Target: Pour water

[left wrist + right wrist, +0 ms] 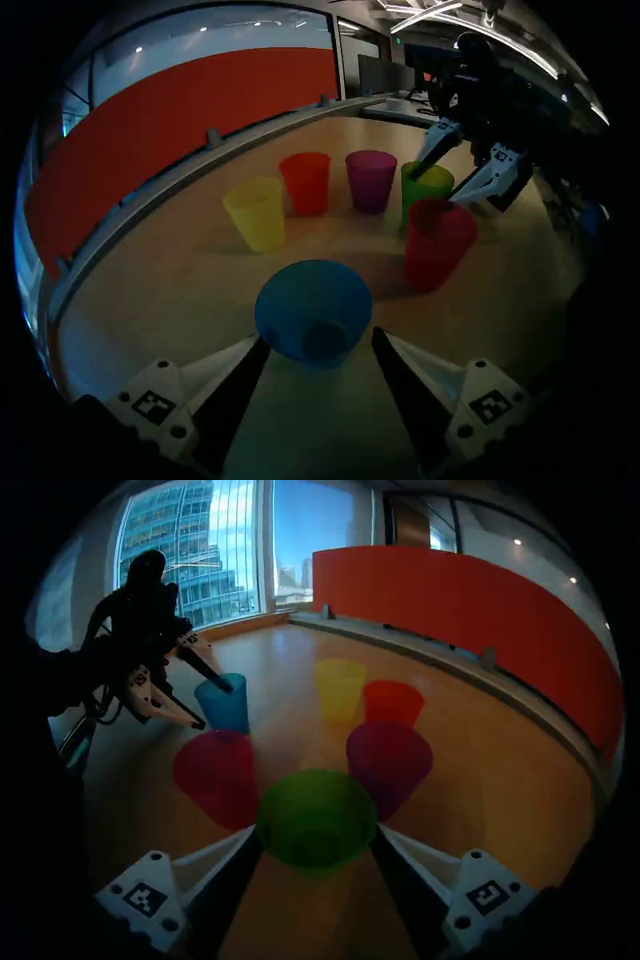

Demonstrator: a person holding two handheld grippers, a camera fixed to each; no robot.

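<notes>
Two tools each hold a cup over the wooden bench. Left tool grips the blue cup, nearest of the cluster, while the right tool clasps the green cup, just beside the red cup and purple cup.

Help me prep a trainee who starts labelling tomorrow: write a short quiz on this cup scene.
1. True or false: the cup between the left tongs is yellow.
2. How many cups stand on the table? A four, B six, C eight.
3. Fill in: the right tongs straddle the ___ cup.

Key
1. False: it is the blue cup.
2. B.
3. Green: the green cup.
</notes>
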